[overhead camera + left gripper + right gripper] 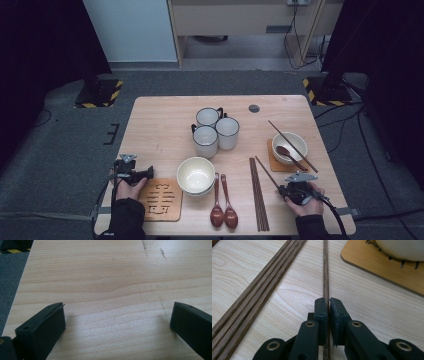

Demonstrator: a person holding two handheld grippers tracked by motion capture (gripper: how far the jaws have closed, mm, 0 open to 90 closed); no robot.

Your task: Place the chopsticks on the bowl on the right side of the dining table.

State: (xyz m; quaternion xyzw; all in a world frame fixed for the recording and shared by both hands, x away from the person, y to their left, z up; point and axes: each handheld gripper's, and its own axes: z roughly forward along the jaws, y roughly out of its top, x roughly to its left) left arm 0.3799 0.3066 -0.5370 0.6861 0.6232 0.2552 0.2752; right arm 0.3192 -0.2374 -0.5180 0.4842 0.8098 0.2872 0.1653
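Note:
My right gripper [329, 301] is shut on a single dark wooden chopstick [326, 270] that lies flat on the table and runs straight ahead between the jaws. In the high view this chopstick [267, 172] lies slanted, and the right gripper [282, 189] holds its near end. A bundle of several chopsticks [262, 282] lies to the left of it [258, 192]. My left gripper [117, 315] stands wide open over bare wood, with nothing between its fingers. It rests near the table's left front [134, 169].
A white bowl [290, 146] with a spoon and one chopstick across it sits on a wooden coaster [382, 267] ahead of the right gripper. Another bowl [195, 175], two spoons [223, 207], three mugs [215, 131] and a second coaster [161, 199] are on the table.

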